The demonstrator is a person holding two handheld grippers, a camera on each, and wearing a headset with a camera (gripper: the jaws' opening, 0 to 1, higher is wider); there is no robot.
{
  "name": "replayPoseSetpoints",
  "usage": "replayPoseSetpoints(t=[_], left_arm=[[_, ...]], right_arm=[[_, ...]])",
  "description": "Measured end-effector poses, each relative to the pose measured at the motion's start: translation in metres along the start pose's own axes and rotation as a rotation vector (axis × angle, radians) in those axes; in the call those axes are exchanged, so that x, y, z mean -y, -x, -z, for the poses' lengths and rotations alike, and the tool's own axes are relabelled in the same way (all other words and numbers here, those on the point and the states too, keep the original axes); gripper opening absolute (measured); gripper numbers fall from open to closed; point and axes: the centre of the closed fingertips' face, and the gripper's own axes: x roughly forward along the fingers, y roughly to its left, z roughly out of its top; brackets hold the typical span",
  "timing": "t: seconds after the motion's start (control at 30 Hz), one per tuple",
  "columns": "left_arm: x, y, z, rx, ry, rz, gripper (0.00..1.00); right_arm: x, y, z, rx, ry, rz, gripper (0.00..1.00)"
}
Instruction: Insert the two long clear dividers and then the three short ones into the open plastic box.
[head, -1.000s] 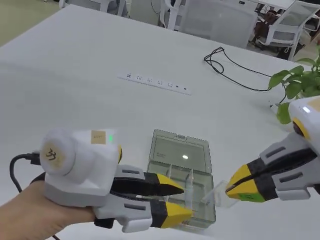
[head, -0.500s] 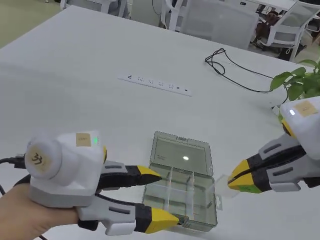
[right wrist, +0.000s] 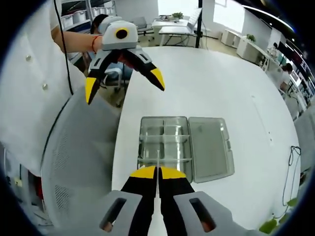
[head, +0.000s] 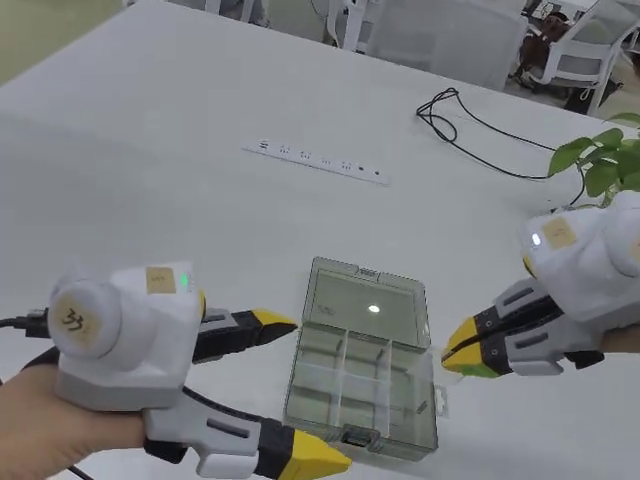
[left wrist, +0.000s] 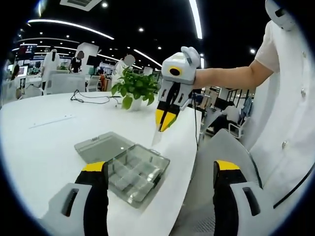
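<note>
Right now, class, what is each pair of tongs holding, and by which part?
The right tongs are shut on a clear divider, pinching one end; the left tongs are open, holding nothing.

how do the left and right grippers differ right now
The left gripper has fingers spread wide, holding nothing; the right gripper has fingers shut on a clear divider. In the head view the left is left of the open box, the right on its right. Both have yellow-tipped black fingers.

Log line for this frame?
left gripper open, empty | right gripper shut on clear divider, at plastic box edge | box open, fitted dividers inside
</note>
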Motion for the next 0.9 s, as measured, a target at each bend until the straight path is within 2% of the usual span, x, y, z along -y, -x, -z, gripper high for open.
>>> replayPoseSetpoints(t=[0.2,0.47,0.9], left_arm=[[-0.002,-0.001,0.003,-0.003,0.011,-0.004,1.0],[-0.004,-0.001,0.004,-0.003,0.019,-0.01,1.0],[-0.004,0.0,0.002,0.006,0.027,-0.013,0.98]], right_arm=[[0.007,-0.016,0.009,-0.035,0.008,-0.003,0.03],[0.013,-0.028,0.019,-0.073,0.013,-0.009,0.03],[0.016,-0.037,0.024,-0.085,0.004,-0.02,0.03]])
